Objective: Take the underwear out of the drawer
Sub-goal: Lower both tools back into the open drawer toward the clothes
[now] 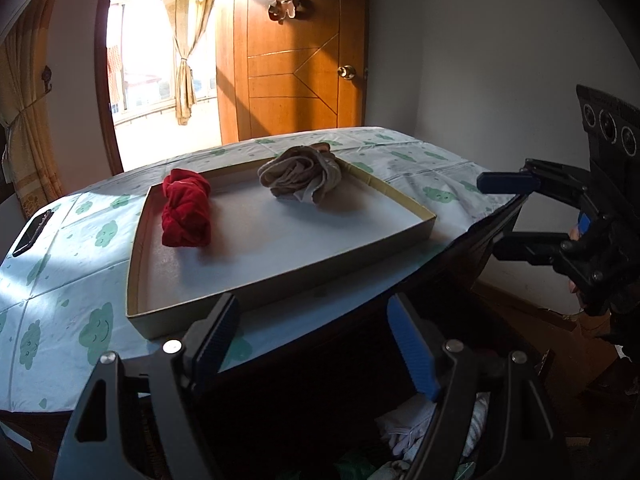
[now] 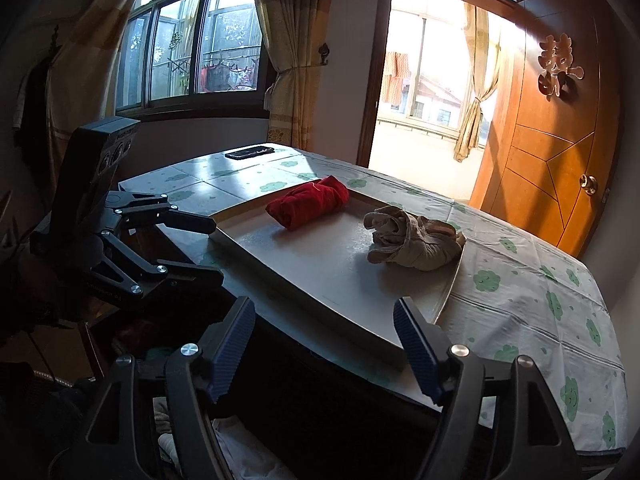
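Observation:
A rolled red underwear (image 1: 186,209) (image 2: 308,201) and a crumpled beige underwear (image 1: 302,178) (image 2: 414,240) lie in a shallow cardboard tray (image 1: 280,285) (image 2: 320,276) on the table. Below the table's near edge is the dark open drawer (image 1: 320,404) with pale and green clothes (image 1: 404,430) (image 2: 244,446) in it. My left gripper (image 1: 314,338) (image 2: 216,250) hovers over the drawer, open and empty. My right gripper (image 2: 324,342) (image 1: 490,214) is beside it at the table's edge, also open with nothing between its fingers.
The table (image 1: 80,280) (image 2: 520,280) wears a cloth printed with green clouds. A black phone (image 1: 33,233) (image 2: 250,153) lies at its far corner. Behind stand a wooden door (image 1: 296,60) (image 2: 552,168) and a bright balcony doorway (image 2: 424,120).

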`<state>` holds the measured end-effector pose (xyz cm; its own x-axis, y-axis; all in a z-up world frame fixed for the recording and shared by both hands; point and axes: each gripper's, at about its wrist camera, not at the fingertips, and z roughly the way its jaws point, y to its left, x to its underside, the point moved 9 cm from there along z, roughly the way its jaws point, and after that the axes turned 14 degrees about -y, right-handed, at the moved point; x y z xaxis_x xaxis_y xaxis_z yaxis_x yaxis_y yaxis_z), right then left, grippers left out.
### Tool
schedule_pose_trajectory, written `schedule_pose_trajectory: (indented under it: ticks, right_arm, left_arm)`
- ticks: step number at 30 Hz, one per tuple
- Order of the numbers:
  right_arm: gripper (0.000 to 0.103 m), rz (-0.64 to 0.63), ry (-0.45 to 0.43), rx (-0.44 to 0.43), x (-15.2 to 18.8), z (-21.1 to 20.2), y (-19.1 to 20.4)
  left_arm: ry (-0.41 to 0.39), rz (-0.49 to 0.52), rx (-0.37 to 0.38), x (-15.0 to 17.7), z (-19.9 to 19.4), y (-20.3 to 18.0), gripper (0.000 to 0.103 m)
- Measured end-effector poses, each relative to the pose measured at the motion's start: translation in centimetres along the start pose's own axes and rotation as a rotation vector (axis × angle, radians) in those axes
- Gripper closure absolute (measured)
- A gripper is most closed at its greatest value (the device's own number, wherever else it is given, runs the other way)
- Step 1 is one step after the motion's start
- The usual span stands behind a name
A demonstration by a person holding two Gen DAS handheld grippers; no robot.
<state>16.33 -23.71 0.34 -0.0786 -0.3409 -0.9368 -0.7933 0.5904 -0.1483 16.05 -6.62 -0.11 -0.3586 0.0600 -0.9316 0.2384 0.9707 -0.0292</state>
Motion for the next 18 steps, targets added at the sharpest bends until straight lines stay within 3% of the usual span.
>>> schedule_pose_trajectory:
  ticks: [8, 18]
  right_arm:
    - [0.029, -0.063, 0.09, -0.035, 4.4, -1.5, 2.7]
    - [0.029, -0.05, 0.291, -0.14, 11.8, 0.3, 5.7]
  left_arm:
    - [0.018, -0.016, -0.057, 3.9, -2.2, 0.4, 0.025]
    - [0.045, -0.016, -0.121, 7.3, -4.1, 1.3, 0.024]
